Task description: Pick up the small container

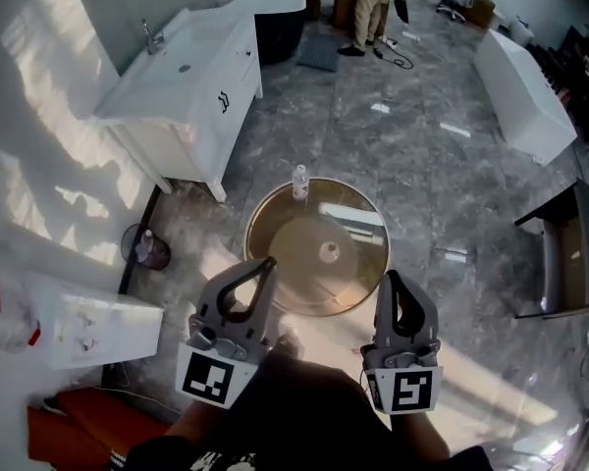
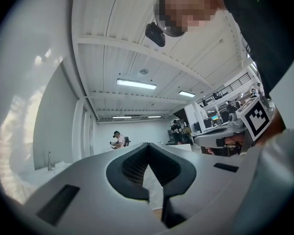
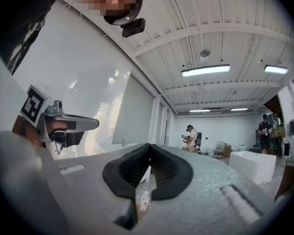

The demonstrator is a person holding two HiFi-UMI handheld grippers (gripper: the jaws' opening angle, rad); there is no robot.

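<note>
Small container (image 1: 299, 182): clear, upright bottle

Head view: bright daylight, sharp, sun patches w/ soft shadows on the wall (image 1: 49, 135) at left, glare streaks on the glossy floor (image 1: 442, 194); lines bow near the edges. Both gripper views: heavy fisheye, black vignette all round, lit by ceiling strip lights (image 2: 136, 84). Left tool (image 2: 148, 148) and right tool (image 3: 149, 148) sit close to the lens, slightly soft; bkgd sharper.
</note>
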